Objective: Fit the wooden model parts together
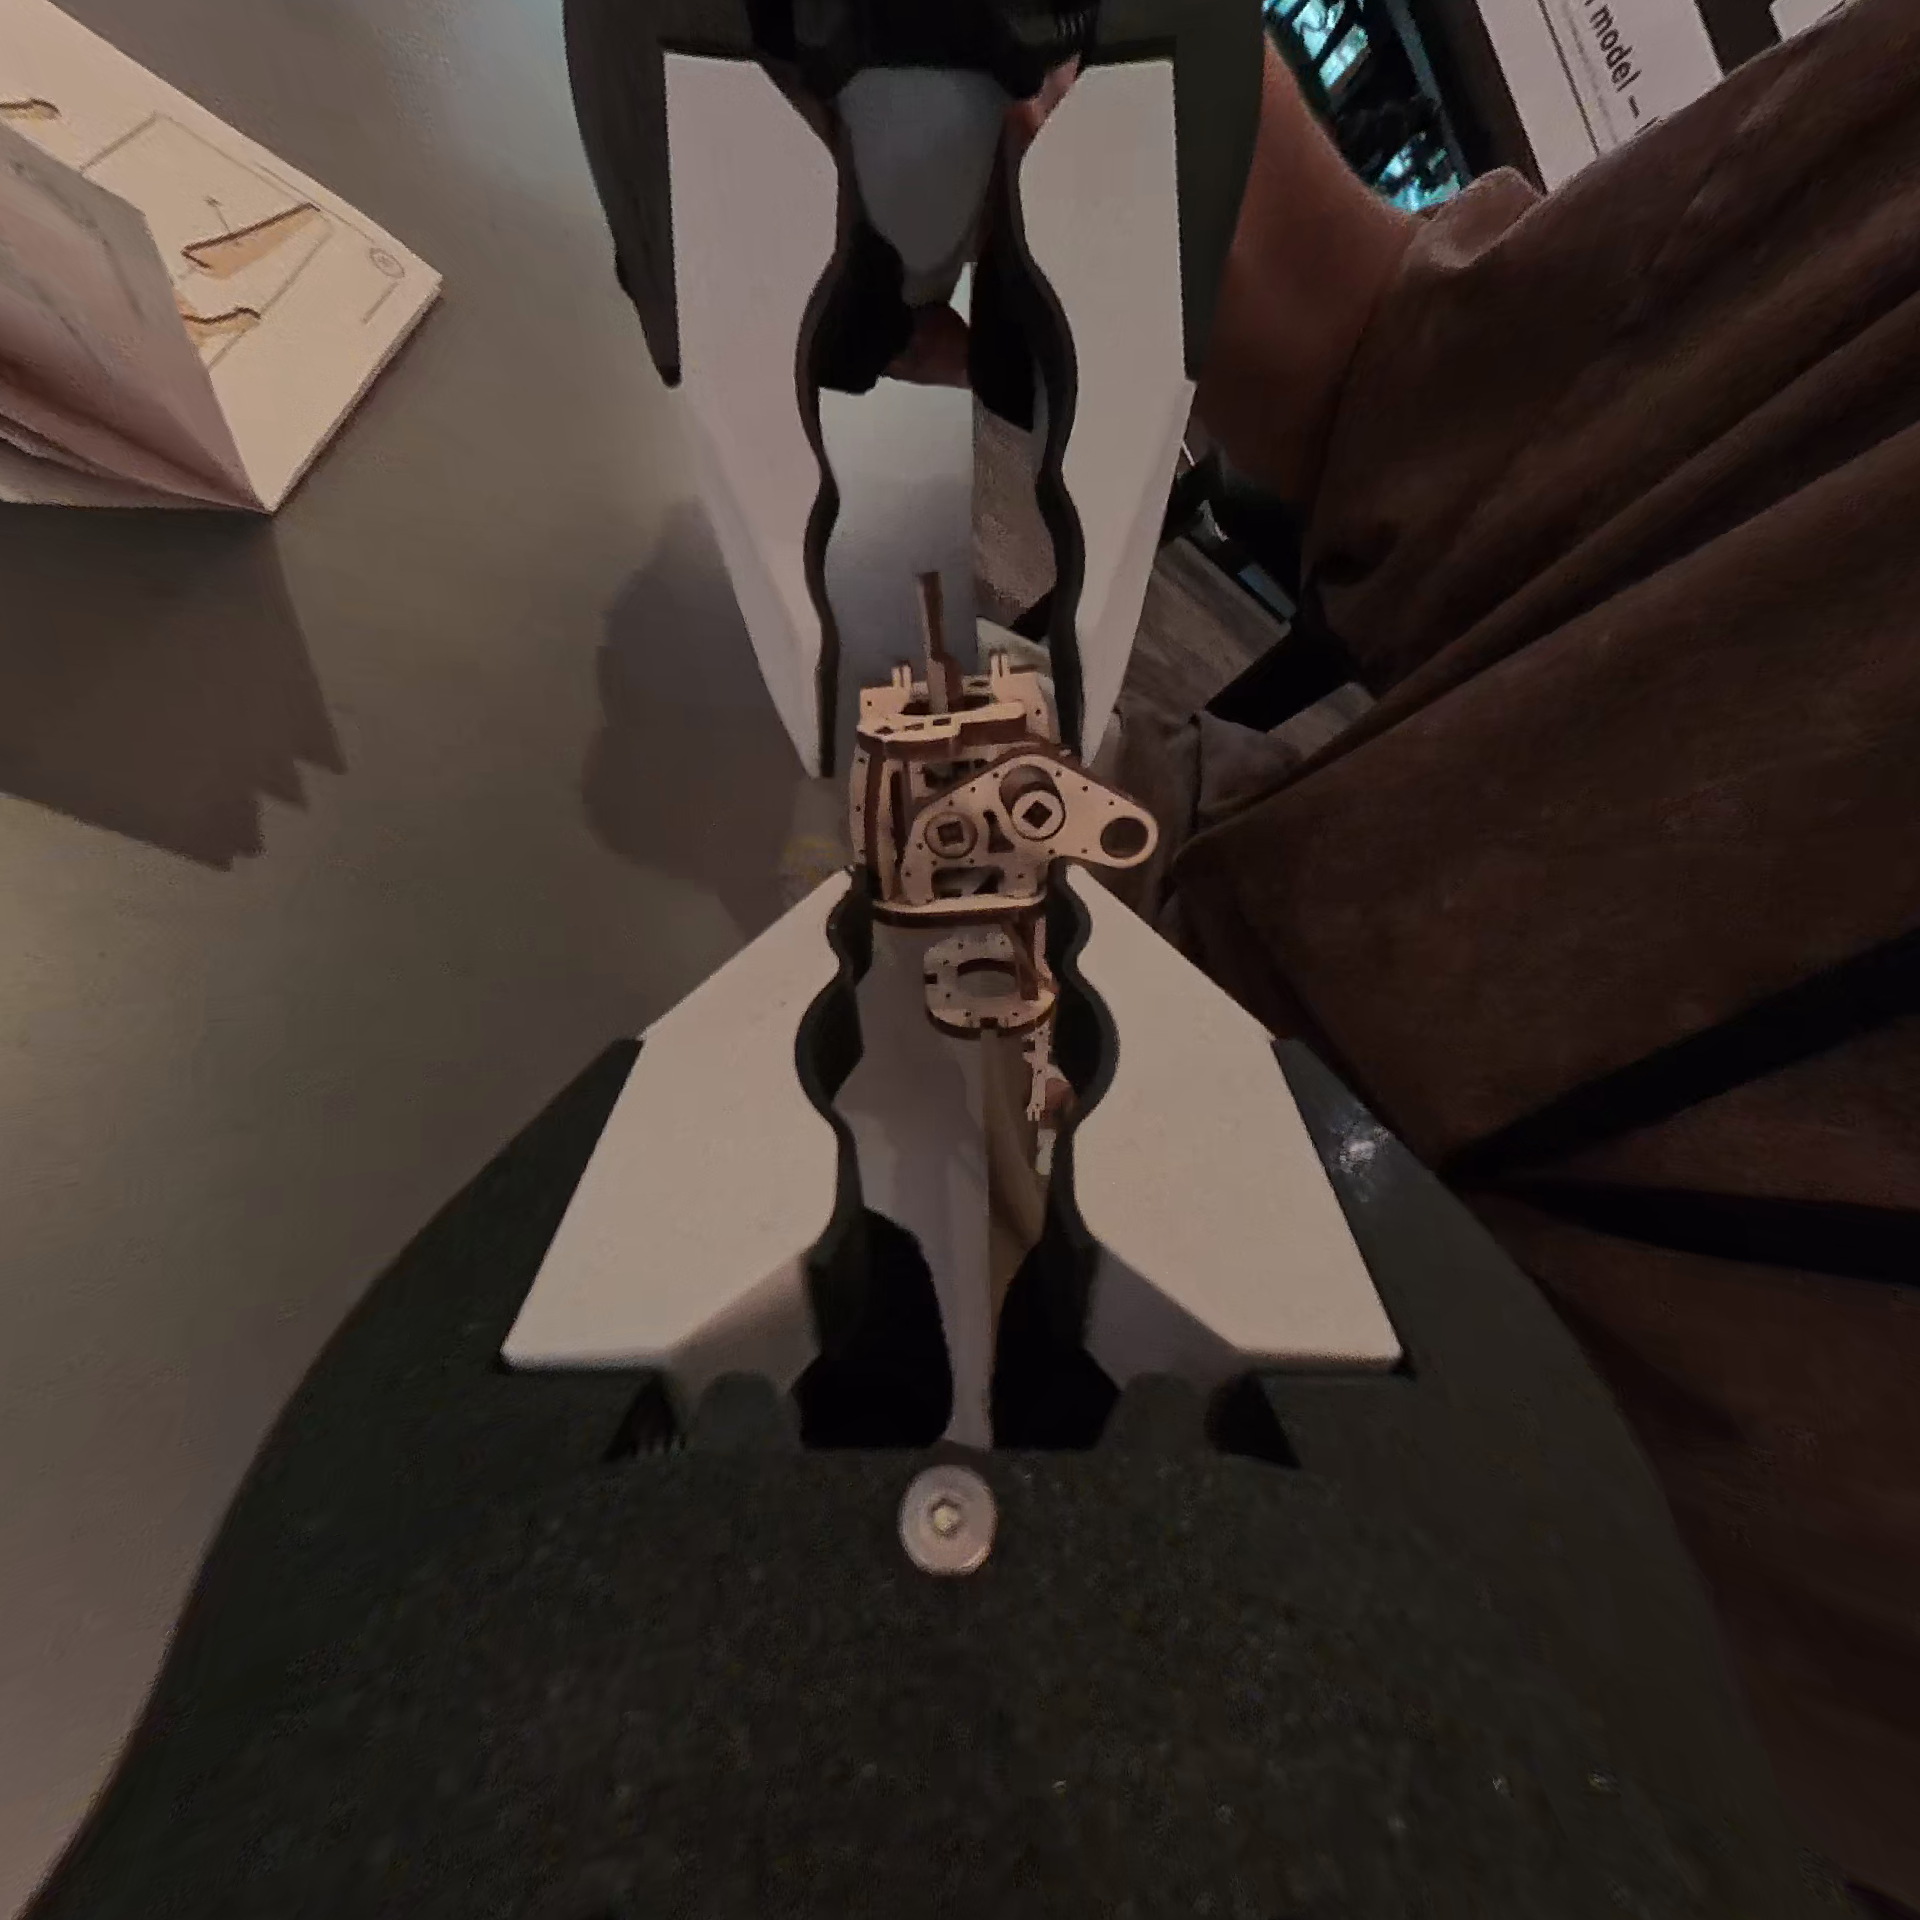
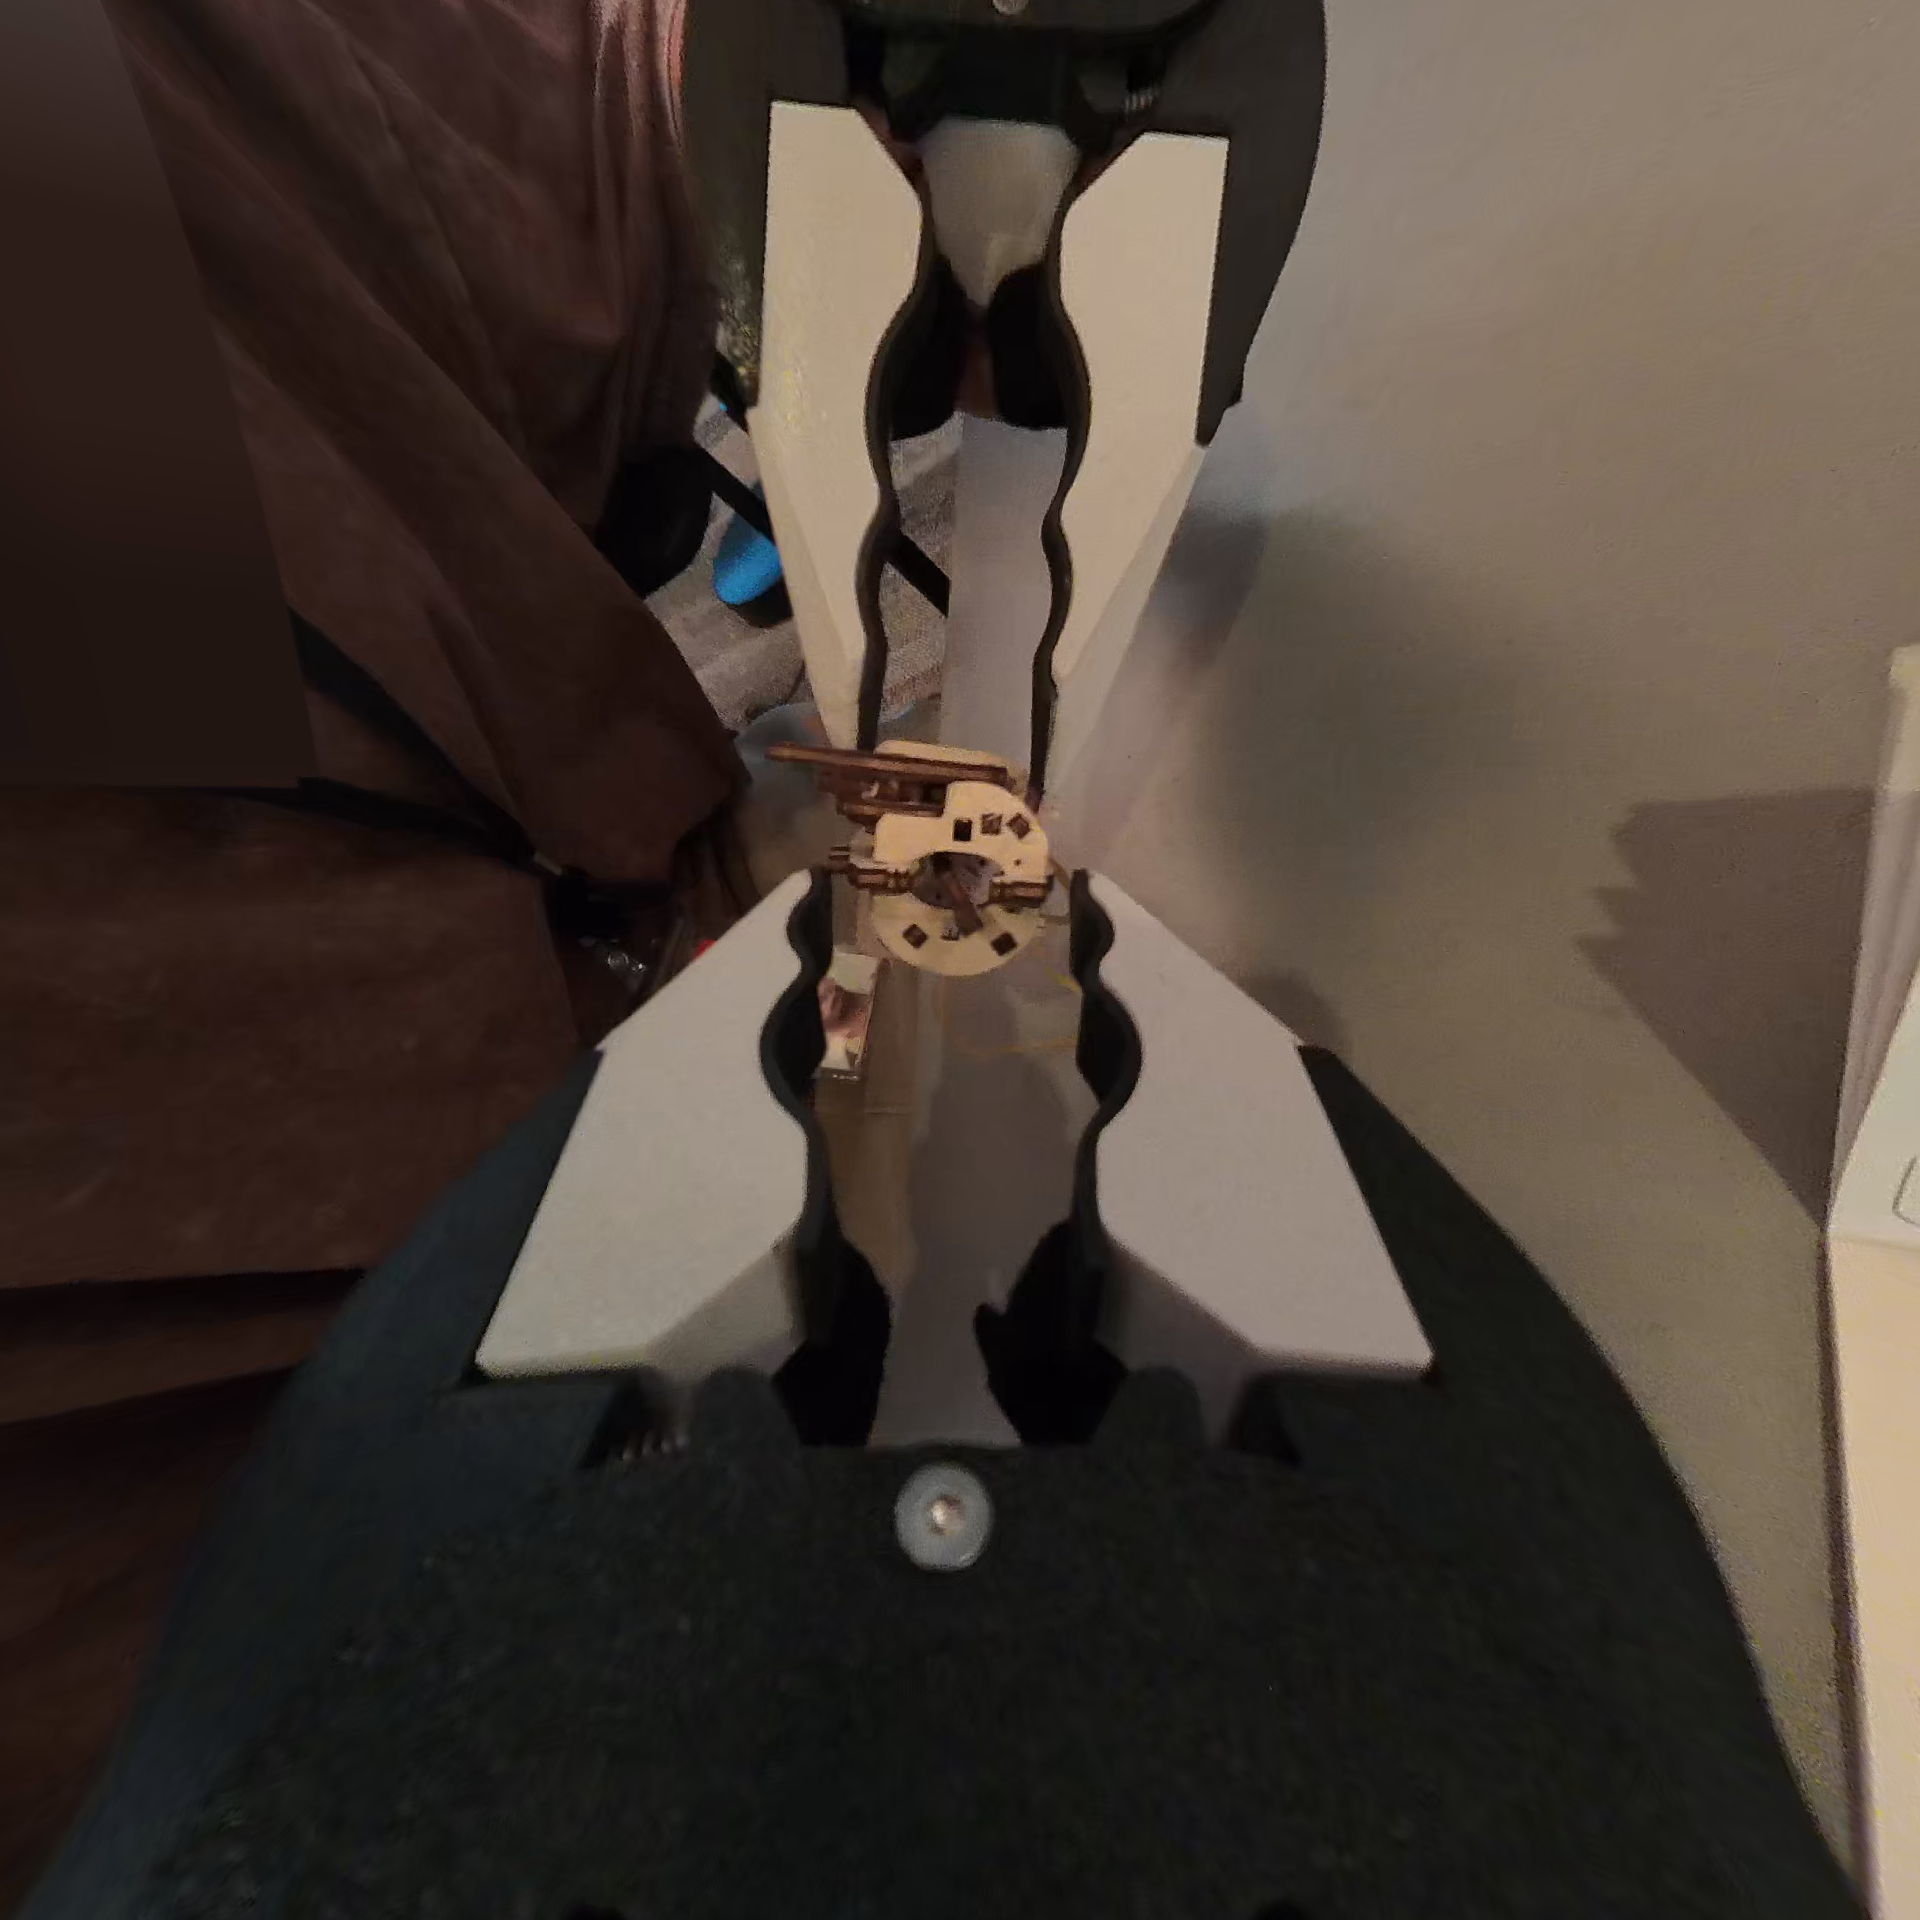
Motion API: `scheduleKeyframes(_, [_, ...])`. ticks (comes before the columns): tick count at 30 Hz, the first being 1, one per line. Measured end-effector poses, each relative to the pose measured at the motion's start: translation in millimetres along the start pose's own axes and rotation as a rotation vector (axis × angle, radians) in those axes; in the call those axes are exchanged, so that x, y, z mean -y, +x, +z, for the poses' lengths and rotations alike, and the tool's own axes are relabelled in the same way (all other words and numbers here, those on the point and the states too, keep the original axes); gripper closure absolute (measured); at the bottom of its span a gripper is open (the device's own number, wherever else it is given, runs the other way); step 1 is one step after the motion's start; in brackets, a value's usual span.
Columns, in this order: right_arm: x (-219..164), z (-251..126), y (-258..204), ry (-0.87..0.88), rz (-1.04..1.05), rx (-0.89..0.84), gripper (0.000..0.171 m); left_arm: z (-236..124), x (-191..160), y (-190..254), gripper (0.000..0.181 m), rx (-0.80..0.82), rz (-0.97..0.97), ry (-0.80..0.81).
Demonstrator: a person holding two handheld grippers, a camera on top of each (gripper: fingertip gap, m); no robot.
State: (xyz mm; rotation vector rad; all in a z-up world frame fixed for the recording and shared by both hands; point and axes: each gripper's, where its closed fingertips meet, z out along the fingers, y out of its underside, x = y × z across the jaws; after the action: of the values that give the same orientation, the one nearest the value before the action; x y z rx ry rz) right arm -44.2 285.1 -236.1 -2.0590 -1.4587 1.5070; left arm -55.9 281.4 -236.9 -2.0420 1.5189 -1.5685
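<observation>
Two grippers, left gripper [image 1: 951, 883] and right gripper [image 2: 951, 883], gripping wooden model [image 1: 977, 821], table edge [image 1: 1132, 665] close.

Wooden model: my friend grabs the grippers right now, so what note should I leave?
Left gripper: fingers closed on one end of the wooden model.
Right gripper: fingers flank the opposite end; firm contact unclear.
Model: one small assembly, sitting between the two grippers' tips. A booklet lies on the dark table.
Done: several parts already joined.
Left: no loose parts in view, so the next piece cannot be told from here.
</observation>
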Motion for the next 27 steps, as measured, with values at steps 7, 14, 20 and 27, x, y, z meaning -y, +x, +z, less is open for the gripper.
scheduleKeyframes(7, [-3.6, -0.4, 0.5, 0.039, 0.033, 0.060, 0.127, 6.0, 0.3, -2.8, 0.150, -0.009, 0.014, -0.060])
scheduleKeyframes(14, [-7.4, 0.0, 0.6, 0.073, 0.051, 0.100, 0.129, 9.2, -1.0, -3.8, 0.150, -0.011, 0.007, -0.086])
scheduleKeyframes(20, [-10.8, 1.5, 1.6, 0.089, 0.018, 0.092, 0.130, 10.0, -1.6, -5.1, 0.150, -0.007, 0.003, -0.096])
scheduleKeyframes(27, [-15.0, 2.1, 2.8, 0.092, 0.021, 0.093, 0.130, 13.2, -3.3, -5.5, 0.151, -0.021, -0.002, -0.104])
